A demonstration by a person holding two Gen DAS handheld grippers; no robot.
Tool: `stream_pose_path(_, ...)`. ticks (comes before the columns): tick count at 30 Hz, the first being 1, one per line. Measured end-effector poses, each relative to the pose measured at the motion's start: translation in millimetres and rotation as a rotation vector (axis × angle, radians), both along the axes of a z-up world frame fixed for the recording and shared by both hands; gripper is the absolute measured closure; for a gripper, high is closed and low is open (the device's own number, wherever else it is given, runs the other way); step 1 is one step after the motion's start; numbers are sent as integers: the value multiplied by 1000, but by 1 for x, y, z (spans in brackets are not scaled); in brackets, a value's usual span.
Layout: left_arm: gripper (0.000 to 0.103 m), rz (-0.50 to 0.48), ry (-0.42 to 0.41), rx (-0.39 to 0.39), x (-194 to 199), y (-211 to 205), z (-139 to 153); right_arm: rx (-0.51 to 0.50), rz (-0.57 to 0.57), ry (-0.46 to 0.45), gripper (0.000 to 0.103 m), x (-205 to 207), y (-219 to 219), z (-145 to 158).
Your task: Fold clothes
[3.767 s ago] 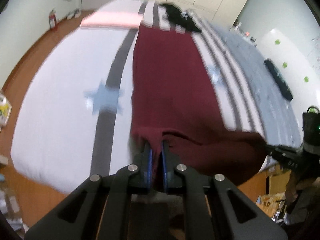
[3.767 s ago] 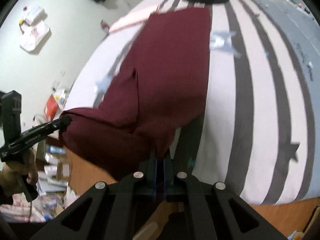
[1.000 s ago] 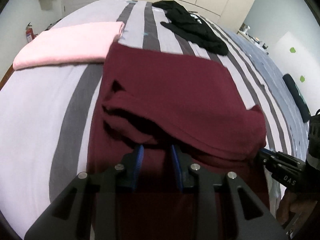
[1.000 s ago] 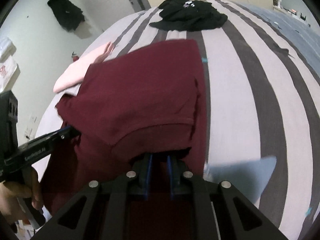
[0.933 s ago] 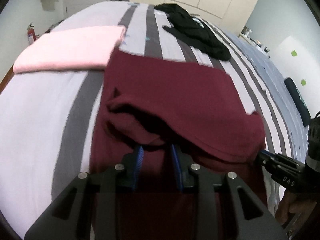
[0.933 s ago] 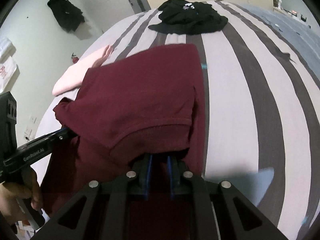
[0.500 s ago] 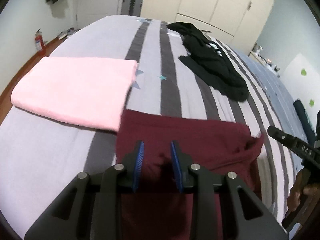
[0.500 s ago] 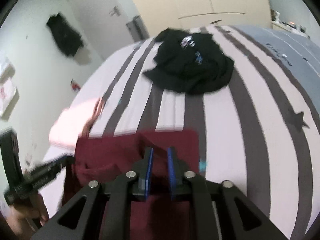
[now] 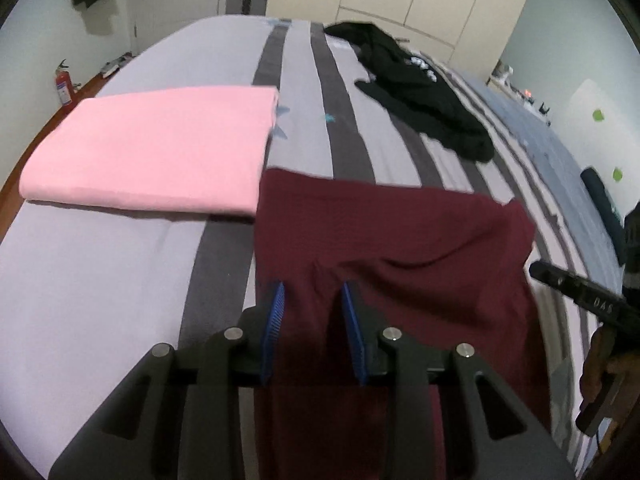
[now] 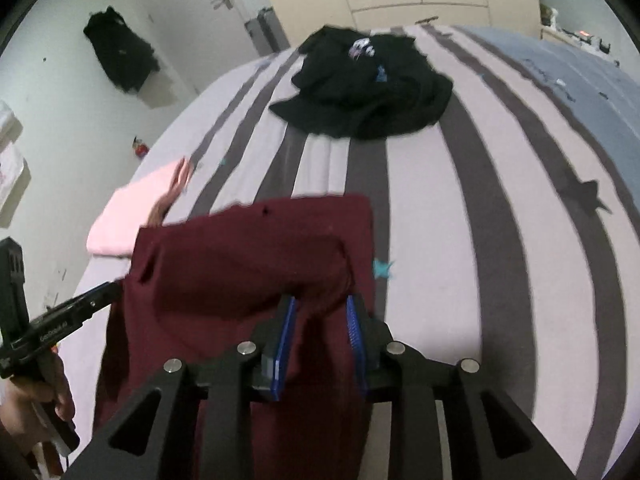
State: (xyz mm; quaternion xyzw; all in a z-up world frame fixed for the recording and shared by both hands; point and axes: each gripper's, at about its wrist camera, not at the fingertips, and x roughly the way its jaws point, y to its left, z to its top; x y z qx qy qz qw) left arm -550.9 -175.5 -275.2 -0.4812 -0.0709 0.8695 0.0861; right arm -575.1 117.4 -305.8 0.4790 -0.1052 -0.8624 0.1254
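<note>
On the striped bed [image 9: 120, 280], the maroon garment [image 9: 392, 240] is released squarely; left gripper [image 9: 312, 304] spread, right gripper [image 10: 322, 316] opening around cloth.

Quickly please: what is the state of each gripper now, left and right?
Left gripper: open, pads apart over the dark red knitted garment, not gripping.
Right gripper: jaws opening, a bunch of that garment between them.

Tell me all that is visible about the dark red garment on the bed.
The dark red garment is soft, knit-looking cloth, folded over into a rough rectangle with wrinkles near its front edge. It lies flat on the striped bed cover, its left edge beside the folded pink garment; whether they touch is unclear. The left tool stands open over it. The right tool is opening, with a bunch of the cloth between its jaws.
</note>
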Motion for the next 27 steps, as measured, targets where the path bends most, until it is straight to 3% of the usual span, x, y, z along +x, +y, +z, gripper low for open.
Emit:
stream_pose_path(6, 77, -24, -4, 18, -14, 2, -8, -29, 8, -30, 75, -20, -3, -15)
stream_pose_path(7, 86, -30, -10, 16, -17, 3, -9, -31, 11, -41, 76, -24, -3, -18)
stream_pose_path(8, 87, -35, -8, 5, -17, 4, -9, -29, 15, -44, 79, -26, -4, -19)
stream_pose_path(9, 89, -36, -4, -3, -17, 4, -9, -16, 15, -36, 91, -27, -5, -19)
stream_pose_path(10, 90, -31, 2, -5, -16, 3, -7, 4, 14, -24, 97, -28, -5, -18)
stream_pose_path(13, 91, -24, 26, -33, -13, 4, -2, 13, -5, 8, 99, -27, -1, -11)
stream_pose_path(17, 91, -30, 13, -82, -14, 6, -11, 54, -8, 4, 100, -31, -2, -16)
stream_pose_path(22, 88, -5, 0, -70, -16, 4, -16, 101, -24, -6, 100, -32, -3, -26)
stream_pose_path(25, 83, 39, 41, -51, -11, -1, -1, 93, -27, -1, 97, -32, -2, -19)
stream_pose_path(27, 83, 75, 100, -51, -4, -5, 14, 129, -17, 61, 96, -26, -5, -2)
